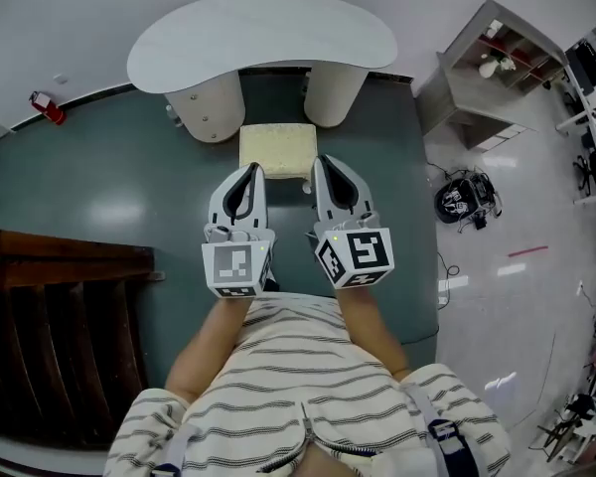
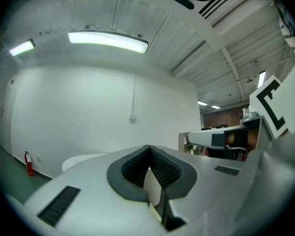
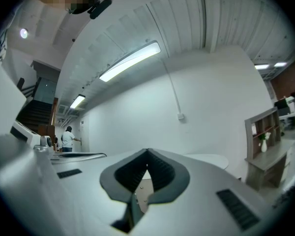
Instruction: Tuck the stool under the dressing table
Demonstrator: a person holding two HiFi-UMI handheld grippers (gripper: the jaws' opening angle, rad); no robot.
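One dressing table (image 1: 263,36), a white kidney-shaped top on two round legs (image 1: 209,107), stands on the teal floor (image 1: 79,197) against the wall; one shelf unit (image 1: 482,78) stands to its right; one stool (image 1: 276,147), with a cream square seat, sits just in front of and between the legs, fully clear of the top; only the head view shows it. The left gripper (image 1: 250,172) and right gripper (image 1: 327,163) lie level and side by side, both clenched on nothing; their tips meet the seat's near corners, contact unconfirmed. Only the right gripper view shows one distant person (image 3: 67,137); one fire extinguisher (image 1: 48,108) stands by the wall.
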